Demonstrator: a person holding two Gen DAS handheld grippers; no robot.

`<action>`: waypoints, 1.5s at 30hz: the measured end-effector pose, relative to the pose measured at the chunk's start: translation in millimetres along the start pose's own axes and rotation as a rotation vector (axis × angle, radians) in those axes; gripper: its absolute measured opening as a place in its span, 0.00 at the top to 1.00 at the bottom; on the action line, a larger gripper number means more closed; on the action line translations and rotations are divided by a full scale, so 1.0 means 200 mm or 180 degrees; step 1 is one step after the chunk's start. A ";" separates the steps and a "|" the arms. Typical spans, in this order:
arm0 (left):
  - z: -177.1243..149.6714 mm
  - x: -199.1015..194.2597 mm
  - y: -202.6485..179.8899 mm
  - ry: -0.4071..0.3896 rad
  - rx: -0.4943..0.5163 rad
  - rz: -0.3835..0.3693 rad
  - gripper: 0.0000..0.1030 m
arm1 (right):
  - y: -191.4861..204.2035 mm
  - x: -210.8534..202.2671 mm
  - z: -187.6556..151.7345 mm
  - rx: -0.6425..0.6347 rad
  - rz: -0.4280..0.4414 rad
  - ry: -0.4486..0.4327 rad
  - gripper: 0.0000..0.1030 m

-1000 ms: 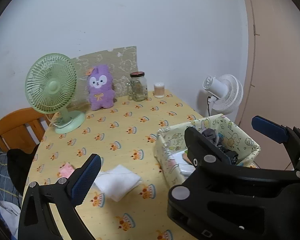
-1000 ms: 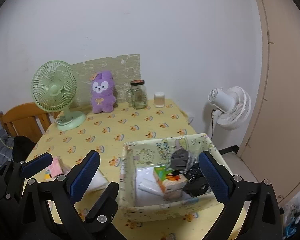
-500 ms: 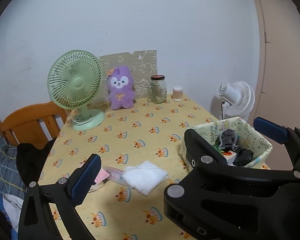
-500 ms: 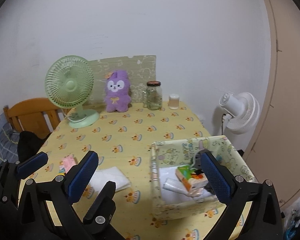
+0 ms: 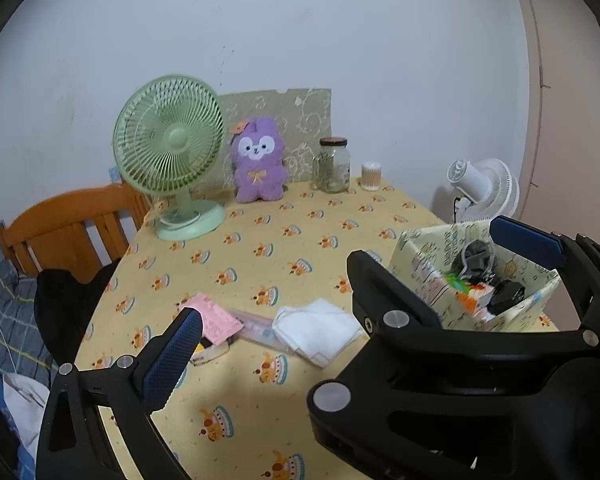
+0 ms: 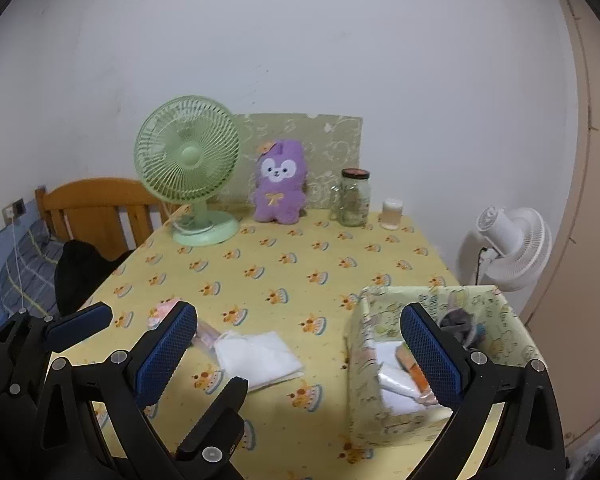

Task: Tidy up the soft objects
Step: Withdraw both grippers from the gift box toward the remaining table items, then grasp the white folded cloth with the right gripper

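Both grippers hang in the air side by side, pointing forward and slightly down. The left gripper (image 5: 348, 292) has its jaws spread wide and holds nothing. The right gripper (image 6: 300, 356) is likewise wide apart and empty.

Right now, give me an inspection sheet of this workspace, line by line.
Surface: table under a yellow printed cloth.
Job's things: folded white cloth lies flat; fabric bin beside it holds soft items; purple plush upright at the back.
Clutter: green fan, glass jar, small cup, pink packet.
Tongs: left tongs open, empty; right tongs open, empty.
Cables: black cord at the white fan.
Surroundings: wooden chair, white wall.
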State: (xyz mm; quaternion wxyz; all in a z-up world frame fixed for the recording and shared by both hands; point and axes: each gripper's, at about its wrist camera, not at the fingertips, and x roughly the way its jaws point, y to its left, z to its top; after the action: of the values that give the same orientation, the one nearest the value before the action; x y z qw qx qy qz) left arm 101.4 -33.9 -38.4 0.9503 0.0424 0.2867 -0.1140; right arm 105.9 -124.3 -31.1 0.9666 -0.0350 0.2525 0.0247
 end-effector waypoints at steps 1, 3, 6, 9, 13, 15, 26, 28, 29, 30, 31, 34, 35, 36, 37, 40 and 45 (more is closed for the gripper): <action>-0.01 0.02 0.01 0.0030 -0.0018 -0.0005 0.00 | 0.01 0.02 -0.01 -0.0008 0.0008 0.0026 0.00; -0.04 0.04 0.03 0.0074 -0.0044 -0.0018 0.00 | 0.03 0.05 -0.03 -0.0026 0.0041 0.0077 0.00; -0.08 0.07 0.06 0.0119 -0.0063 -0.0009 0.00 | 0.06 0.10 -0.06 -0.0039 0.0114 0.0138 0.00; -0.12 0.11 0.09 0.0196 -0.0105 0.0023 0.00 | 0.09 0.15 -0.09 -0.0060 0.0180 0.0233 0.00; -0.15 0.16 0.14 0.0279 -0.0193 0.0077 0.01 | 0.13 0.22 -0.12 -0.0087 0.0227 0.0322 0.00; -0.17 0.18 0.17 0.0304 -0.0242 0.0104 0.01 | 0.15 0.24 -0.13 -0.0088 0.0221 0.0356 0.00; -0.26 0.33 0.29 0.0495 -0.0462 0.0281 0.05 | 0.17 0.44 -0.20 -0.0060 0.0286 0.0612 0.01; -0.26 0.37 0.31 0.0554 -0.0484 0.0293 0.05 | 0.17 0.47 -0.21 -0.0070 0.0288 0.0643 0.02; -0.26 0.38 0.31 0.0571 -0.0492 0.0297 0.05 | 0.17 0.48 -0.21 -0.0075 0.0292 0.0661 0.04; -0.26 0.39 0.32 0.0592 -0.0498 0.0299 0.07 | 0.18 0.51 -0.22 -0.0077 0.0281 0.0680 0.04; -0.26 0.40 0.32 0.0606 -0.0504 0.0303 0.07 | 0.18 0.52 -0.22 -0.0067 0.0272 0.0689 0.05; -0.26 0.43 0.34 0.0638 -0.0518 0.0323 0.07 | 0.18 0.56 -0.22 -0.0016 0.0283 0.0712 0.06; -0.26 0.44 0.34 0.0643 -0.0521 0.0340 0.07 | 0.18 0.57 -0.23 -0.0002 0.0286 0.0726 0.06; -0.27 0.45 0.35 0.0647 -0.0522 0.0348 0.07 | 0.18 0.58 -0.23 0.0009 0.0288 0.0744 0.06; -0.27 0.46 0.35 0.0663 -0.0524 0.0357 0.07 | 0.18 0.59 -0.23 0.0013 0.0294 0.0762 0.07; -0.28 0.48 0.36 0.0725 -0.0543 0.0386 0.07 | 0.18 0.62 -0.23 0.0014 0.0316 0.0813 0.11; -0.30 0.51 0.36 0.0790 -0.0545 0.0474 0.08 | 0.18 0.68 -0.26 0.0036 0.0375 0.0956 0.22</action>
State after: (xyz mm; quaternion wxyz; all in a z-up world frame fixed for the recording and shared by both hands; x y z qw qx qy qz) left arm 168.9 25.0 -143.6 0.9135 -0.0038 0.4066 -0.0124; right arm 196.3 -89.4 -145.5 0.9151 -0.0179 0.3959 0.0744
